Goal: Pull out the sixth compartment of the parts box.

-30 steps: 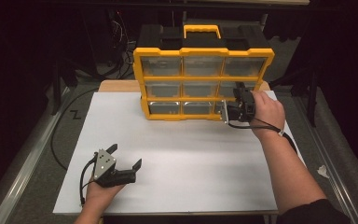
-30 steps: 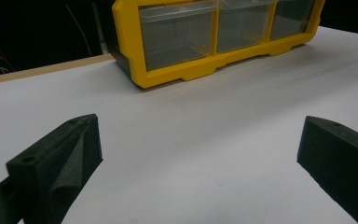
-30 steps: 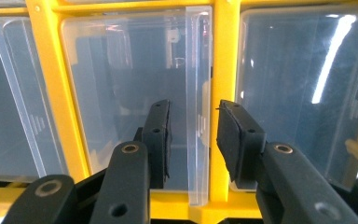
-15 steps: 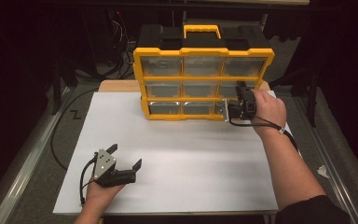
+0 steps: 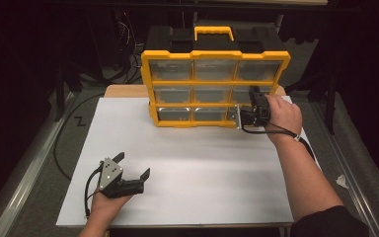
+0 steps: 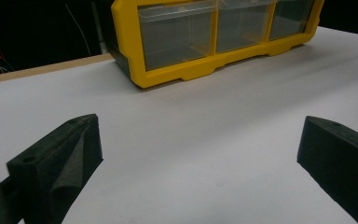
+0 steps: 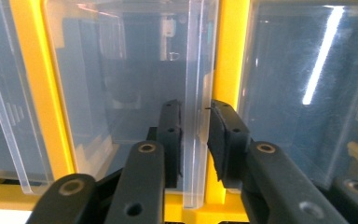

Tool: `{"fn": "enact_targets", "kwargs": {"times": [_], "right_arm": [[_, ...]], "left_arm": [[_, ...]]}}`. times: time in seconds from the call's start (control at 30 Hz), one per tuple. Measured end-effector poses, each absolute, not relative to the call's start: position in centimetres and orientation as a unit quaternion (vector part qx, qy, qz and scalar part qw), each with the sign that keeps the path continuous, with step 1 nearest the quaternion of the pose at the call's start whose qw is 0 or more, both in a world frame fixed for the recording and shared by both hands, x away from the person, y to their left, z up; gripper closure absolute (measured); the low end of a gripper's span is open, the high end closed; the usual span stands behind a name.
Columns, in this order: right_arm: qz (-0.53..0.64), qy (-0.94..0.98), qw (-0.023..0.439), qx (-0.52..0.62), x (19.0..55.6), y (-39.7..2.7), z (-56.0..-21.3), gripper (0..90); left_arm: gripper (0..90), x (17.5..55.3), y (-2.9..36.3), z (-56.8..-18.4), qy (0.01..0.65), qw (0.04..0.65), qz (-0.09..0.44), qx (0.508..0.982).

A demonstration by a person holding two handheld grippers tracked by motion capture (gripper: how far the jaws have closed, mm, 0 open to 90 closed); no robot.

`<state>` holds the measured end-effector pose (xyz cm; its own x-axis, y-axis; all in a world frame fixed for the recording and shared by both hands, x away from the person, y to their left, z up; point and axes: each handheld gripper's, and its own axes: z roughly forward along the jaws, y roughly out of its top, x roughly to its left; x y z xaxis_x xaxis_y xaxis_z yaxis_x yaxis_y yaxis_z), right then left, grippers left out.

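a yellow-framed drawer cabinet (image 5: 216, 89) with a black top and a yellow handle (image 5: 214, 32) stands upright at the far edge of the white counter (image 5: 202, 168), its clear drawers facing the person in three rows of three. the right gripper (image 5: 242, 116) is held level against the cabinet's lower right corner, and the right gripper view shows its jaws closed narrow on a thin clear tab (image 7: 195, 116) that stands out from the front of a clear drawer (image 7: 121, 93), one pad on each side of it; the jaws have just been closing with that tab between them. a yellow upright bar of the frame (image 7: 228, 56) sits directly behind the right-hand jaw, and the neighbouring drawer (image 7: 307, 84) lies just beyond it, so the grip is crowded on that side. the gripper's cable (image 5: 276, 131) loops under the right hand (image 5: 284, 116). the left gripper (image 5: 133, 165) rests low on the counter near the person's edge, well apart from the cabinet, with its jaws wide and nothing between them; the left gripper view looks over bare white surface toward the cabinet's bottom row. cables (image 5: 128, 34) hang in the dark behind the cabinet, and a wooden board (image 5: 126, 91) shows under its left end.
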<state>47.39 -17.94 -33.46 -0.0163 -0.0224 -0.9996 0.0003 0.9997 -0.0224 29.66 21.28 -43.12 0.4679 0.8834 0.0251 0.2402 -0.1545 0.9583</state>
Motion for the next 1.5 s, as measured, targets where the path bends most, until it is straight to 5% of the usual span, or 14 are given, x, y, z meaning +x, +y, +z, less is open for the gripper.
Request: {"fn": "enact_targets", "kwargs": {"times": [1.5], "right_arm": [[0.001,0.709,0.705,-0.025,40.8,-18.7,-33.5,80.3]], "left_arm": [[0.7,29.6,21.3,-42.9,0.404,0.517,0.317,0.685]]}}
